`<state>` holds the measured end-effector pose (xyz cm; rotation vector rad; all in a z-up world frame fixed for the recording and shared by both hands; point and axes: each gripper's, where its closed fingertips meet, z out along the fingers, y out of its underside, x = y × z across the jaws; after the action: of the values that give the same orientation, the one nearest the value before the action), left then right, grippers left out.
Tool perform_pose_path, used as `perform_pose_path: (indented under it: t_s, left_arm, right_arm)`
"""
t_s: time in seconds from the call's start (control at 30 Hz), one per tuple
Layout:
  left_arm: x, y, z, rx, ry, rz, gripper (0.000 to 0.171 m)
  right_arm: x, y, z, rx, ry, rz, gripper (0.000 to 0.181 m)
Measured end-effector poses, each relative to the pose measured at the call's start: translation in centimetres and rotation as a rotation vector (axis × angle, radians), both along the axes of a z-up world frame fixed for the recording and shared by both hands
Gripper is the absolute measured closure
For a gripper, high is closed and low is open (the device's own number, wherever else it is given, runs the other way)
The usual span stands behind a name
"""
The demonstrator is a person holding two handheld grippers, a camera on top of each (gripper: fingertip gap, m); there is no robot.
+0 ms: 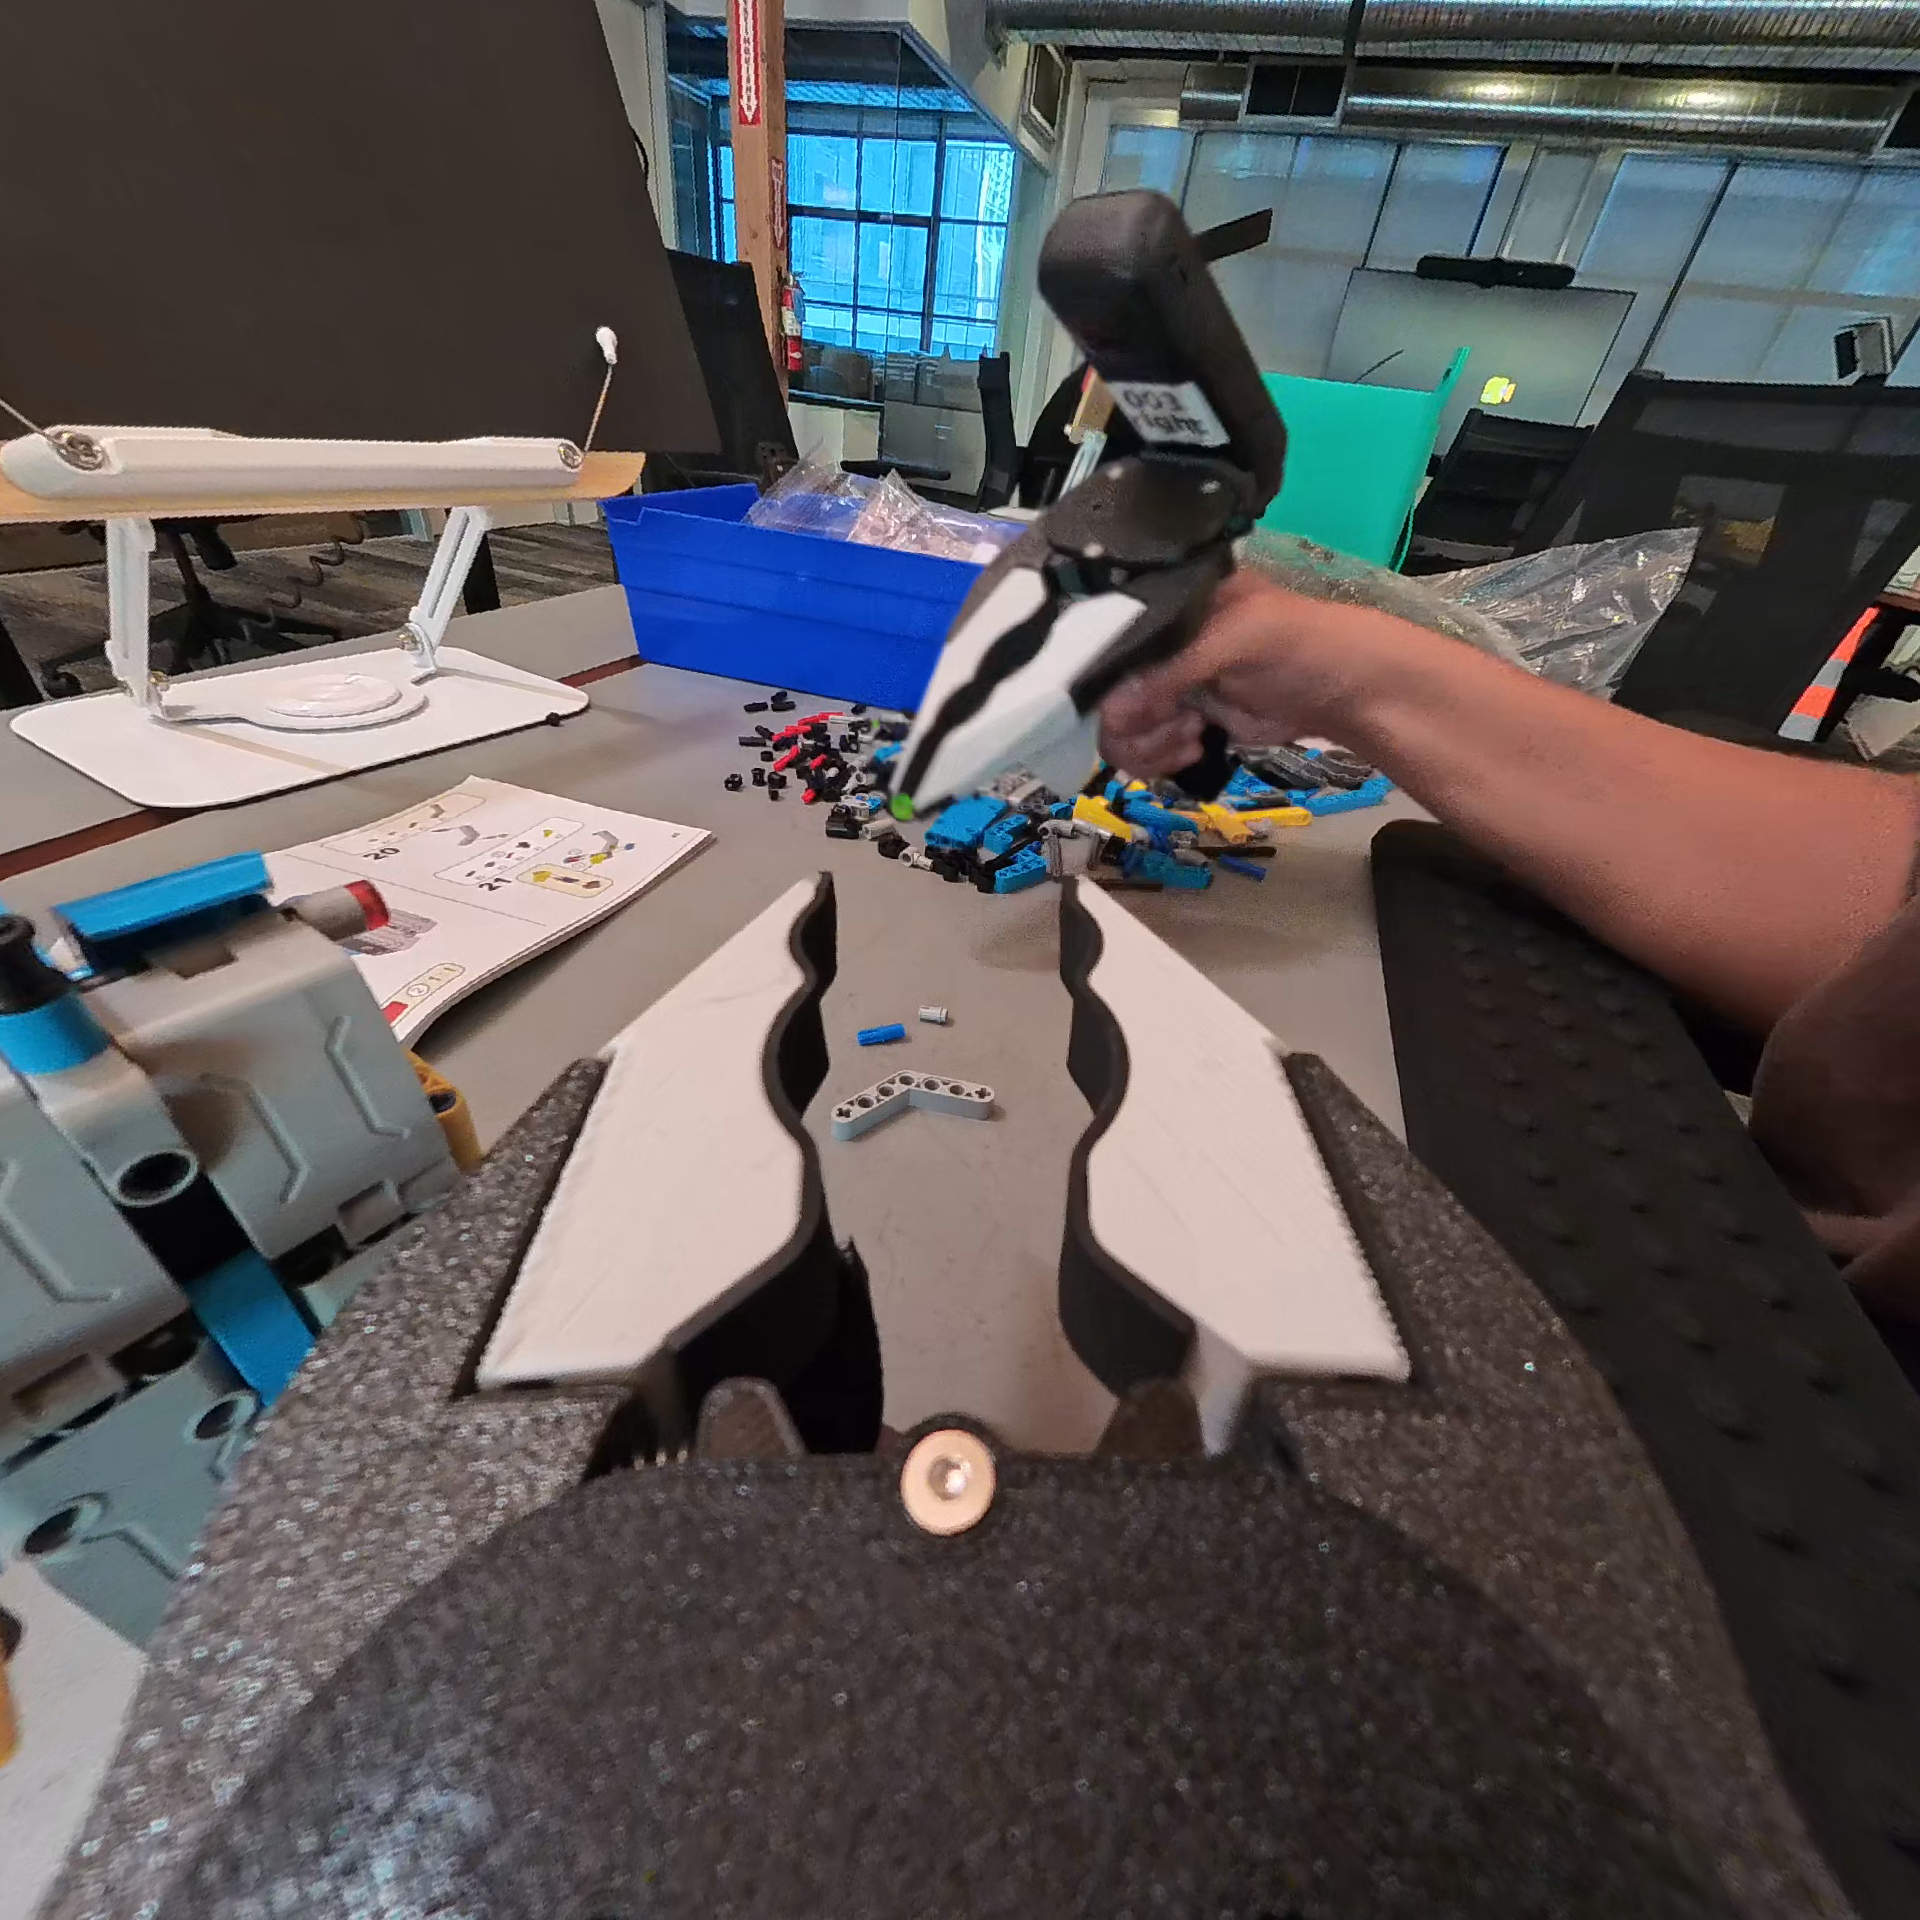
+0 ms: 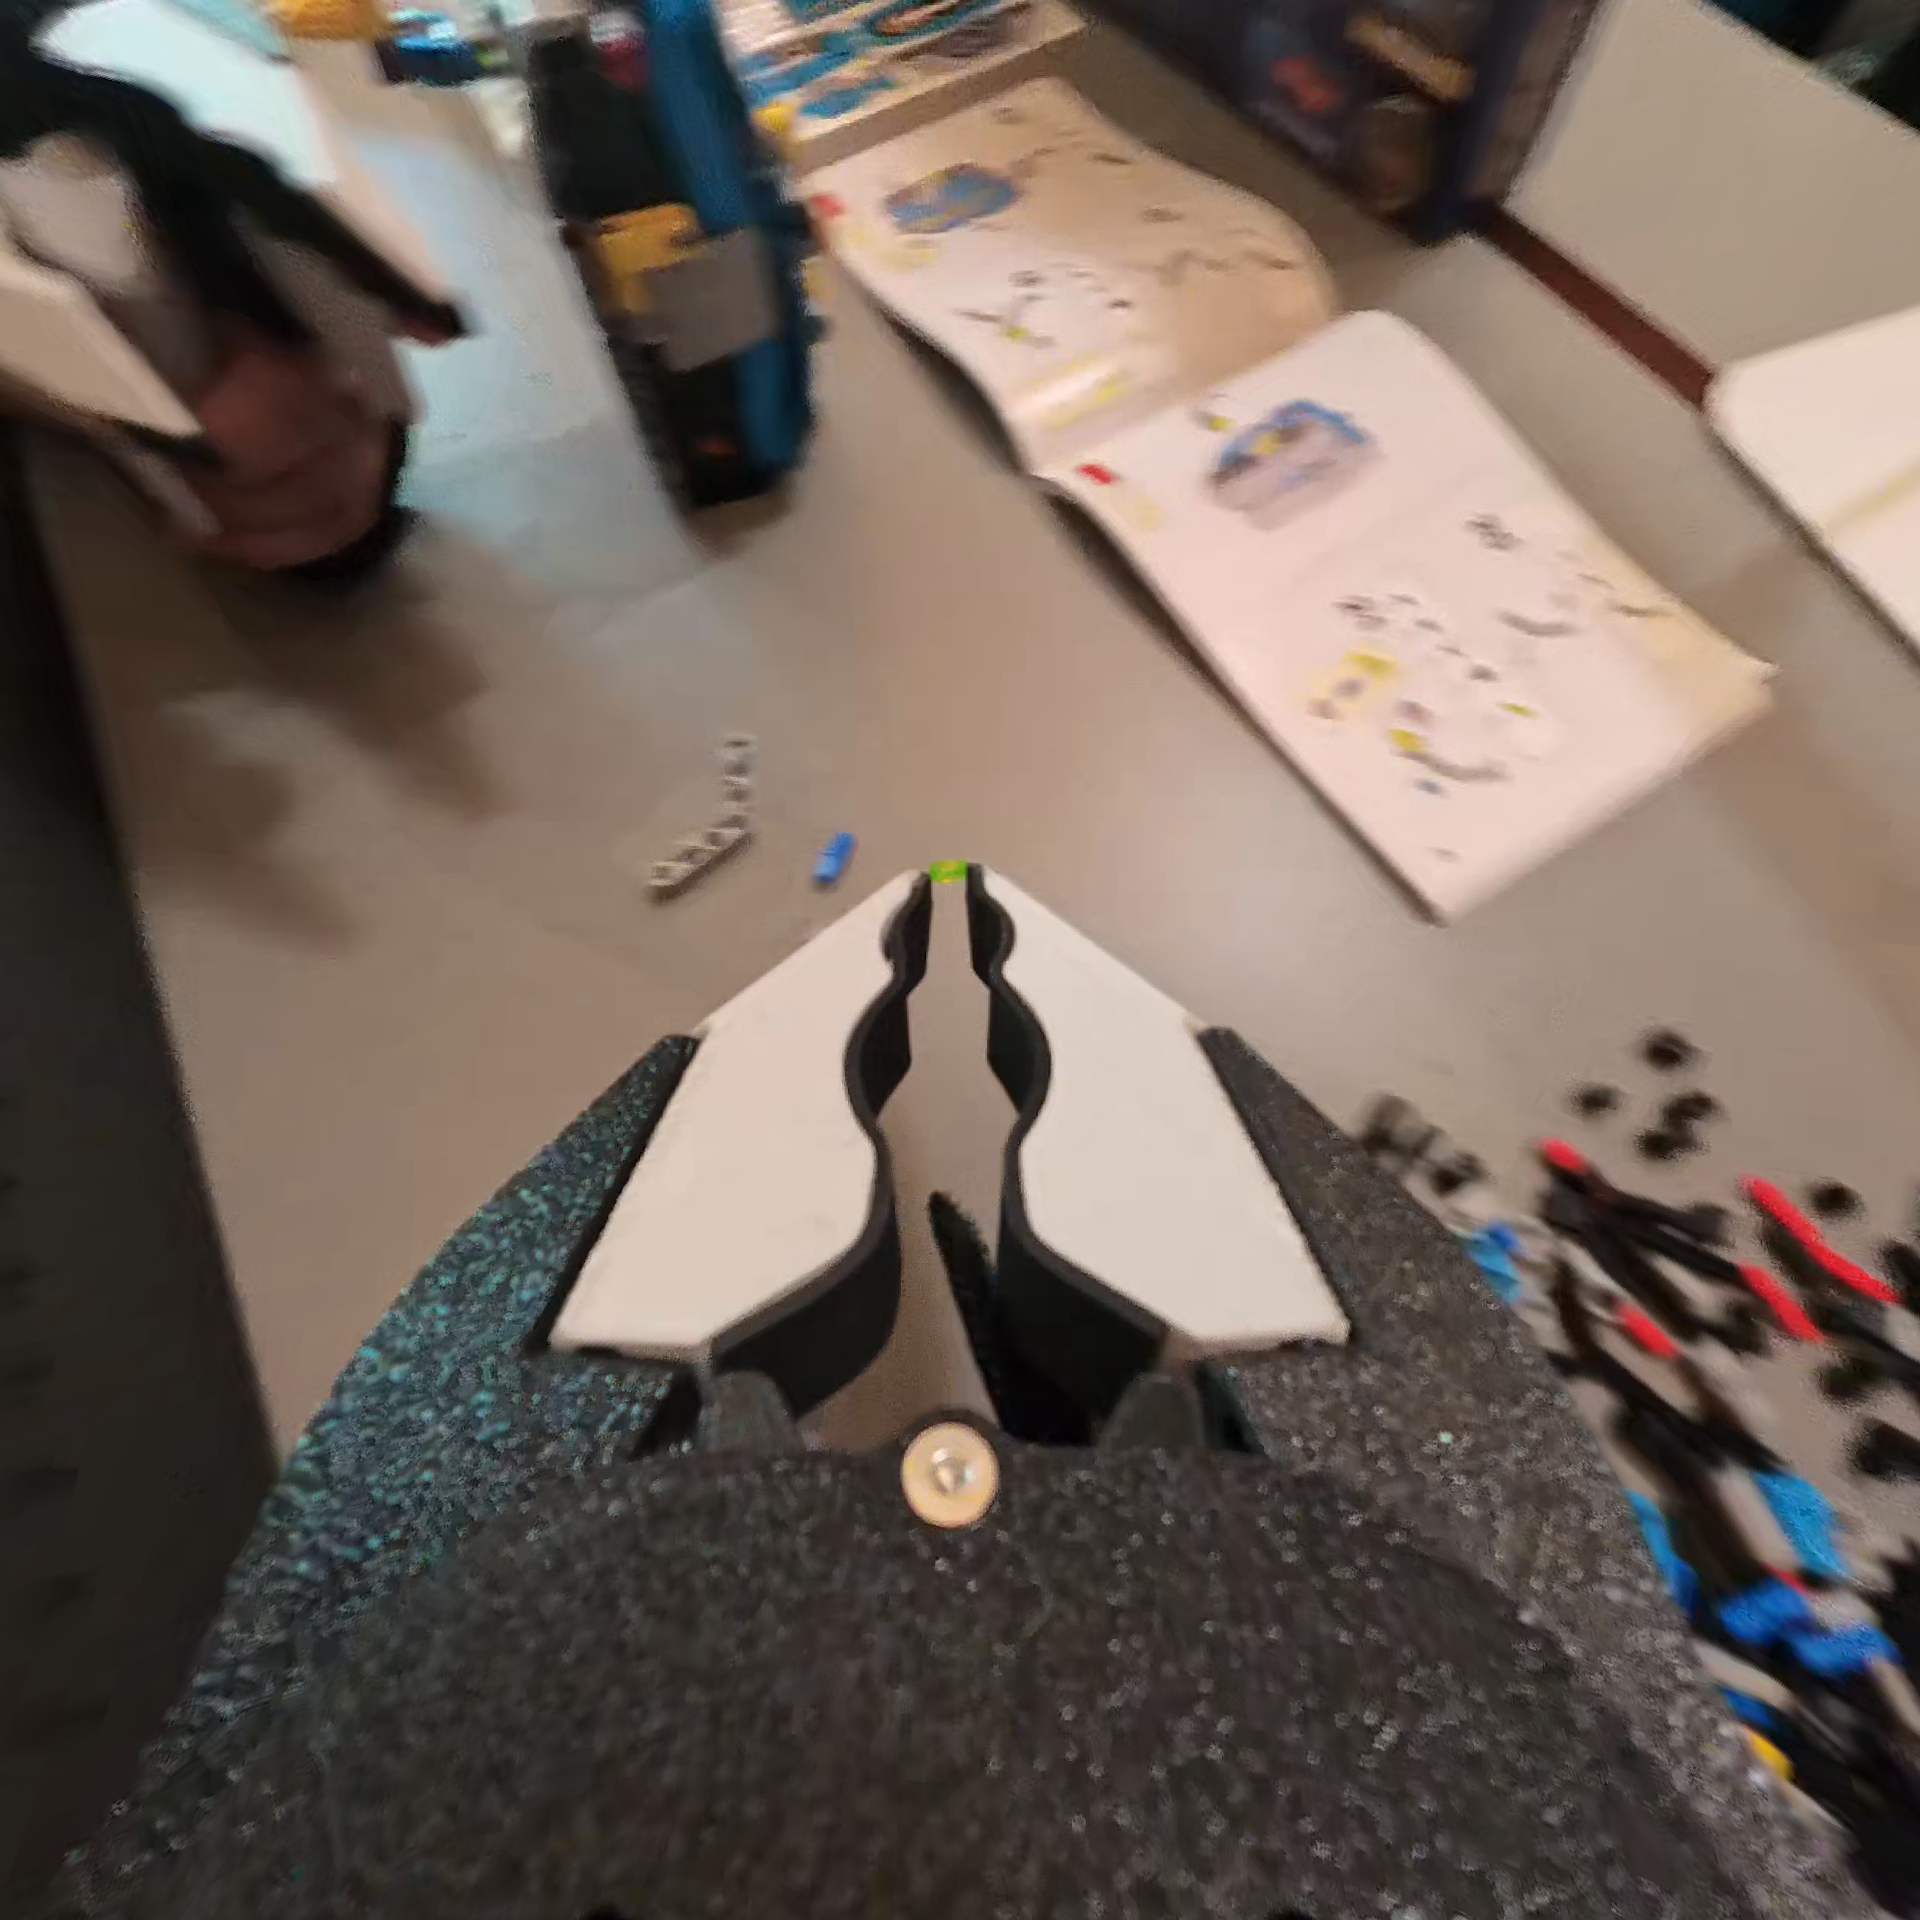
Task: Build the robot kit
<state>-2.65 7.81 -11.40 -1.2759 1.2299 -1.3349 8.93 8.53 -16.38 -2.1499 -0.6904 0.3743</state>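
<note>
On the grey worktop [image 1: 644, 727], your left tongs [image 1: 948, 904] stood wide open and empty above a grey angled beam [image 1: 912, 1103], a blue pin [image 1: 881, 1035] and a small grey pin [image 1: 933, 1014]. Your right tongs [image 2: 948, 885] pinched a small green piece [image 2: 948, 872] at their tips, beside the loose parts pile [image 1: 1060, 810]. An open instruction booklet [image 1: 488, 873] and a grey-blue model [image 1: 197, 1122] lay left.

An open office with a grey table [image 1: 665, 665], blue-lit grid windows [image 1: 894, 239], glass partitions [image 1: 1662, 229] and exposed ceiling ducts [image 1: 1558, 94].
</note>
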Motion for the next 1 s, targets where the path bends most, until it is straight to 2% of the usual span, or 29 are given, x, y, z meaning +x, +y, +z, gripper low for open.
perform_pose_path:
  t_s: [0.07, 0.17, 0.3, 0.47, 0.6, 0.7, 0.77, 0.87, 1.0]
  left_arm:
    - [0.0, 0.0, 0.0, -0.004, 0.0, 0.001, 0.128]
    - [-0.1, 0.1, 0.1, -0.003, -0.006, 0.005, 0.129]
    - [-0.1, 0.1, 0.2, 0.003, -0.012, 0.009, 0.129]
    - [-0.2, 0.2, 0.1, -0.01, -0.007, 0.008, 0.129]
    - [-0.2, 0.3, 0.1, -0.015, -0.008, 0.009, 0.129]
    - [-0.1, 0.3, 0.0, -0.023, -0.002, 0.004, 0.13]
    - [0.0, 0.4, -0.1, -0.043, 0.009, -0.008, 0.129]
    - [0.3, 0.7, -0.5, -0.091, 0.037, -0.017, 0.13]
    - [0.4, 0.8, -0.7, -0.112, 0.047, -0.022, 0.13]
  right_arm:
    - [-2.7, -0.9, -0.9, -0.011, -0.015, 0.038, 0.174]
    - [-4.8, -1.7, -2.6, -0.04, -0.068, 0.045, 0.174]
    - [-4.6, -2.5, -5.4, -0.102, -0.167, 0.039, 0.174]
    - [-4.8, -2.6, -5.9, -0.071, -0.099, 0.055, 0.173]
    - [-4.6, -2.0, -4.9, 0.004, -0.052, 0.039, 0.166]
    - [-4.9, -1.1, -1.9, 0.139, 0.046, 0.013, 0.166]
    - [-3.6, 0.0, -0.7, 0.199, 0.07, -0.076, 0.161]
    - [-0.7, 1.4, -0.2, 0.224, 0.066, -0.25, 0.16]
    - [0.2, 1.7, 0.2, 0.237, 0.097, -0.311, 0.16]
